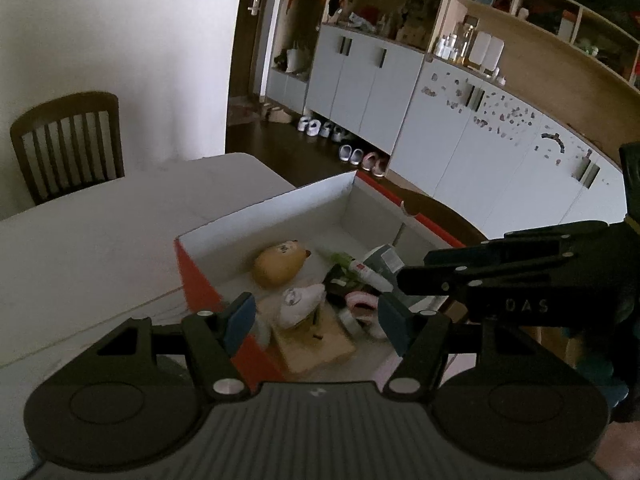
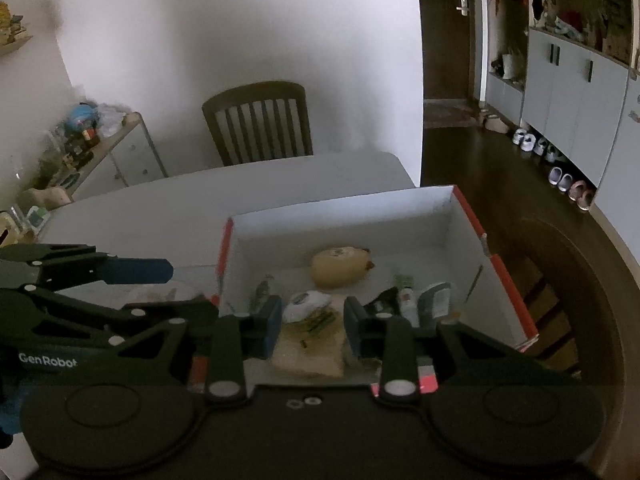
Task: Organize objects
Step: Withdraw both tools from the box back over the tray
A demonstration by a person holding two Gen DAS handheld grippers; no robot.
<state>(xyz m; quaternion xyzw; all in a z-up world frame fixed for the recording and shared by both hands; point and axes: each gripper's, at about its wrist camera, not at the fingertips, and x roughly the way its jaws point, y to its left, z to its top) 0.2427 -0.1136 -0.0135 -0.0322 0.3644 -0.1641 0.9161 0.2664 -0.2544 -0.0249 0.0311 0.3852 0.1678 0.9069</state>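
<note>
A: Where are the things being sorted?

B: In the red box (image 2: 506,276) with white inner walls, on the pale table (image 2: 168,204). A tan round plush (image 2: 340,266) lies mid-floor. Nearer the camera are a white plush (image 2: 306,304), a tan wooden block (image 2: 310,350) with small dark bits on top, and a white tube (image 2: 407,300) beside a grey packet (image 2: 434,300).

A: And the 2 grippers?

B: The right gripper (image 2: 310,324) hangs over the box's near end, jaws spread with nothing between them; the white plush and the block show through the gap. The left gripper (image 1: 314,320) is likewise apart and empty, its left finger over the box's red near corner (image 1: 200,280).

A: Anything crowding them?

B: In the left wrist view the right gripper (image 1: 408,280) reaches in from the right, above the tube (image 1: 370,274) and a pink-and-white item (image 1: 360,304). In the right wrist view the left gripper's blue fingertip (image 2: 136,270) points toward the box's left wall.

A: Around the table?

B: A dark slatted chair (image 2: 260,124) at the far side, a second dark chair (image 2: 568,300) beside the box, grey cabinets (image 1: 360,84) with shoes (image 1: 348,154) along the base, and a cluttered low shelf (image 2: 100,148) on the left.
</note>
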